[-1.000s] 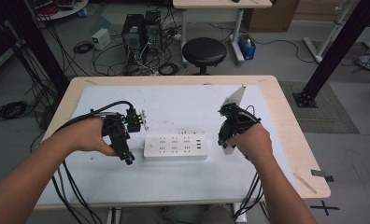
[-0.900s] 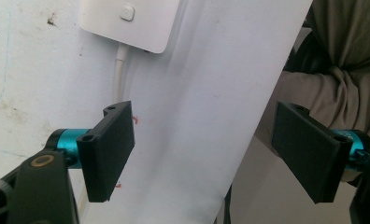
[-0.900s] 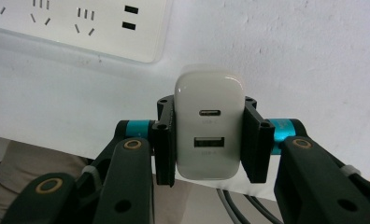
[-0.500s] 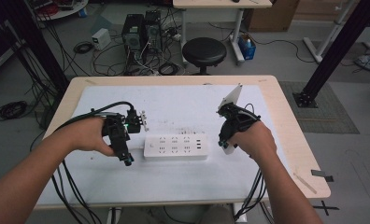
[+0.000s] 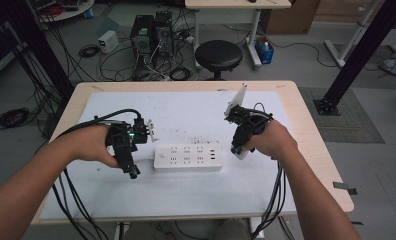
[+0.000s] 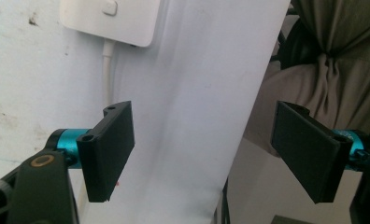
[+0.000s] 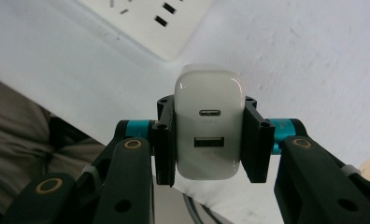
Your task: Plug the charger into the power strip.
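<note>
Charger (image 7: 209, 123): clamped in right gripper (image 7: 210, 140), prongs hidden
Left gripper (image 6: 211, 149): jaws wide, empty
Power strip (image 5: 187, 157): at 9 o'clock of charger

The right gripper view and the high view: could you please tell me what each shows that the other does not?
The right gripper view alone shows the white charger's face with its two ports, clamped between the right gripper's jaws. The high view alone shows the left gripper, the table's wooden edge and the black stool beyond. Both show the white power strip.
</note>
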{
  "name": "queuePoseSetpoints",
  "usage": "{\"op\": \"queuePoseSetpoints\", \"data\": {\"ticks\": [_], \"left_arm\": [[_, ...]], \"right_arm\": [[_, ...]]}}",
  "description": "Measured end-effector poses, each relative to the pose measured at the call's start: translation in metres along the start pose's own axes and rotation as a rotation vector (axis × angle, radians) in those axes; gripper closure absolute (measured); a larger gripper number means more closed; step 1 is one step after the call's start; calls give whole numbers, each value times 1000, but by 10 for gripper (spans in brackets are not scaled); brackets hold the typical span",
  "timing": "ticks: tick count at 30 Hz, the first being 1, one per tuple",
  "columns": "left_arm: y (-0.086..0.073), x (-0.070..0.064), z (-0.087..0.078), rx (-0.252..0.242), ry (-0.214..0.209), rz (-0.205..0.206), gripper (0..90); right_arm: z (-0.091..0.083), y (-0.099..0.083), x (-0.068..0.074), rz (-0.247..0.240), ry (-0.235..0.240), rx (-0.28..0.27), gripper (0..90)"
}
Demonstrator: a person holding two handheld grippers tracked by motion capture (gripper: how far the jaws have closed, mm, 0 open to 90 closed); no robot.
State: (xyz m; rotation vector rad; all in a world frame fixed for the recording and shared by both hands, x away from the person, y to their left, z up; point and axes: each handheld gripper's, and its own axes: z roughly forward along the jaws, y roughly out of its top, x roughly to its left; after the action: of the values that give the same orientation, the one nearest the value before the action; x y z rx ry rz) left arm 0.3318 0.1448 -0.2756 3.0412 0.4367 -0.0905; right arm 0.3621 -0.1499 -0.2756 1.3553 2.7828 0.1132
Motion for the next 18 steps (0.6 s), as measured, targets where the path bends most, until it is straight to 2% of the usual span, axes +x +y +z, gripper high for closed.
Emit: {"op": "queuePoseSetpoints", "data": {"ticks": [4, 6, 10, 14, 15, 16, 18], "left_arm": [[-1, 0, -1, 11, -11, 5, 219], [-1, -1, -1, 12, -16, 13, 219], [-1, -3, -1, 26, -29, 29, 219], [0, -6, 1, 38, -40, 34, 219], [0, -8, 1, 32, -41, 28, 219], [1, -7, 0, 36, -35, 44, 219], [0, -7, -1, 35, -32, 43, 219]], "right_arm": [[0, 7, 5, -111, 2, 13, 620], [2, 11, 7, -167, 28, 9, 620], [5, 19, 8, -208, 23, 6, 620], [12, 28, 12, -293, 45, 19, 620], [13, 31, 13, -321, 34, 20, 620], [15, 33, 16, -321, 28, 20, 620], [17, 39, 17, -353, 38, 10, 620]]}}
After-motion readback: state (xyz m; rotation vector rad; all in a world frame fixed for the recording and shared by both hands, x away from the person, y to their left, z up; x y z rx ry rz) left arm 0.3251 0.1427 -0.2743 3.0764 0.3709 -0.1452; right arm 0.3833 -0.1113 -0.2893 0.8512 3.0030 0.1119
